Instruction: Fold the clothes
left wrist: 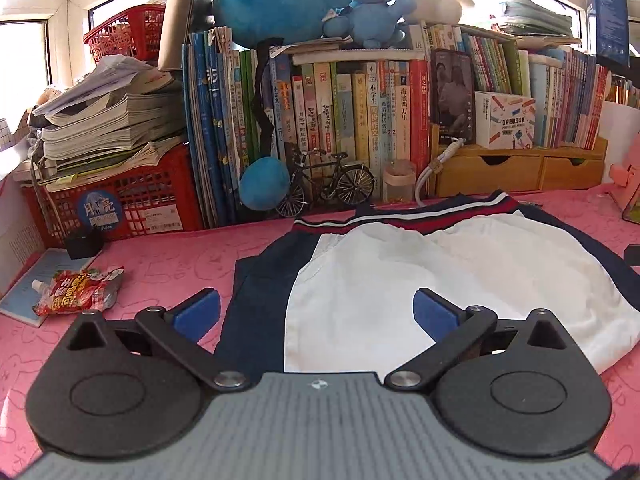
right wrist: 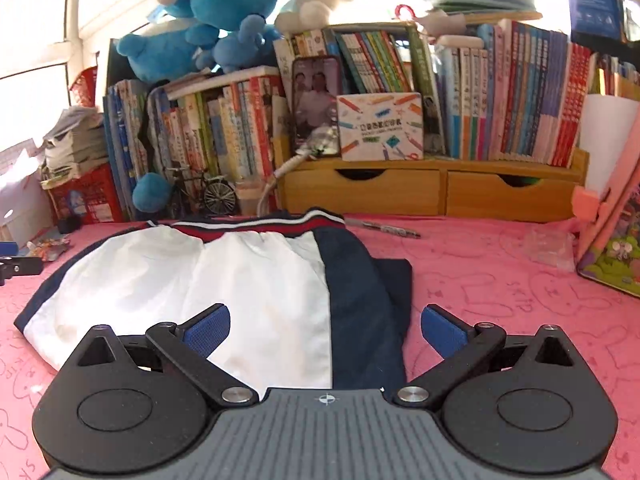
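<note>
- Books (left wrist: 352, 108) and blue plush toys (left wrist: 280, 4) line the back; a snack pouch (left wrist: 78, 290) lies at the left view's lower left, a pen (right wrist: 384, 228) past the garment in the right view.
- The garment (left wrist: 420, 284), white with navy sides and a striped waistband, lies flat mid-frame on the pink surface (left wrist: 168, 264).
- Left claw (left wrist: 316, 312) and right claw (right wrist: 326, 330) gape wide, holding nothing.

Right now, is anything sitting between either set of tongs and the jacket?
Nothing visible. The left tongs and right tongs both hang open right over the near edge of the white and navy jacket, with only cloth and the pink table cover between the pads.
</note>
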`<state>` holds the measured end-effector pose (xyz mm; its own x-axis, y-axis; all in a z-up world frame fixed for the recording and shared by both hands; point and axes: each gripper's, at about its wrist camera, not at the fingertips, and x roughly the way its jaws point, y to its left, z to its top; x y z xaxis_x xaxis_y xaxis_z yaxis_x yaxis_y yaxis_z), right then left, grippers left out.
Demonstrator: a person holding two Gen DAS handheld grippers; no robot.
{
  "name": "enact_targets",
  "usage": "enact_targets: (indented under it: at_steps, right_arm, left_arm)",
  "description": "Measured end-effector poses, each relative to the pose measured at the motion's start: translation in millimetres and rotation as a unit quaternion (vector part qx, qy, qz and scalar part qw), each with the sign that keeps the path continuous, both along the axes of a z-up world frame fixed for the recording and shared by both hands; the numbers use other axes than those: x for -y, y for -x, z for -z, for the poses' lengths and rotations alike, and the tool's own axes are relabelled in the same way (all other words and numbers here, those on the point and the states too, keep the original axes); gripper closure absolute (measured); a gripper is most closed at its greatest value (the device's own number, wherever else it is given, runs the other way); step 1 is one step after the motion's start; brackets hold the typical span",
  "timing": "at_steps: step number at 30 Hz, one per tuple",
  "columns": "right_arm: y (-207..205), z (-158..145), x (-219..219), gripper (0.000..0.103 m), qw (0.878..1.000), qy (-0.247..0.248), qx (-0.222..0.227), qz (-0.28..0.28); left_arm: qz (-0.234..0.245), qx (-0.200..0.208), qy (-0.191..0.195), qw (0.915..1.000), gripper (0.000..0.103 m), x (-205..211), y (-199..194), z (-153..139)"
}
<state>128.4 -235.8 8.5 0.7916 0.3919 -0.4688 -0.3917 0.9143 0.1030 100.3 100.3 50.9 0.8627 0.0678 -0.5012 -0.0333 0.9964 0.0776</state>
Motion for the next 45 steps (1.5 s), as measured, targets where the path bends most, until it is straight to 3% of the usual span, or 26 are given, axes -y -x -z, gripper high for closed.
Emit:
enact_targets:
  at_steps: [5, 10, 11, 14, 15, 20, 28, 33, 35, 39, 45]
  right_arm:
    - [-49.8, 9.3, -84.0, 0.0, 0.997, -0.016, -0.017, -0.076]
    - [-84.4, 36.4, -122.0, 0.0, 0.995, 0.02, -0.078, -0.065]
    - [-85.2, 41.8, -122.6, 0.0, 0.995, 0.038, -0.08, -0.054]
    - [-82.1, 49.9, -110.6, 0.0, 0.994, 0.078, -0.063, -0.044]
    - [-81.6, 50.2, -104.4, 0.0, 0.994, 0.088, -0.056, -0.042]
    - [-88.1, 51.1, -70.9, 0.0, 0.992, 0.12, -0.042, -0.008]
    - [-115.6, 56.9, -25.9, 0.0, 0.992, 0.033, -0.087, 0.088]
    - [-111.1, 50.3, -29.0, 0.0, 0.99, 0.055, -0.093, 0.089]
    - [-93.9, 39.2, -13.8, 0.0, 0.992, 0.027, -0.091, 0.078]
    - [-47.1, 18.9, 32.9, 0.0, 0.992, -0.052, -0.099, 0.059]
    - [25.6, 29.1, 87.0, 0.0, 0.977, -0.138, -0.142, 0.08]
  left_arm:
    - [-0.003, -0.019, -0.041, 0.999, 0.0, 17.9, -54.4, 16.4]
    - [-0.062, -0.071, -0.085, 0.992, 0.0, -5.2, -82.6, 55.5]
    - [-0.068, -0.078, -0.081, 0.9913, 0.0, -12.7, -84.2, 63.0]
    - [-0.07, -0.074, -0.002, 0.9948, 0.0, -38.3, -76.6, 69.9]
    - [-0.07, -0.074, 0.008, 0.9948, 0.0, -41.8, -76.1, 70.9]
    - [-0.064, -0.062, -0.018, 0.9959, 0.0, -33.7, -75.0, 75.2]
    - [-0.063, -0.068, 0.003, 0.9957, 0.0, -39.0, -78.7, 75.9]
    - [-0.078, -0.068, -0.002, 0.9946, 0.0, -35.2, -74.4, 69.2]
    - [-0.086, -0.057, 0.01, 0.9946, 0.0, -33.1, -61.6, 57.8]
    - [-0.047, -0.023, 0.04, 0.9979, 0.0, -17.8, -22.2, 33.9]
    - [0.025, 0.002, -0.012, 0.9996, 0.0, 46.0, 27.9, 30.2]
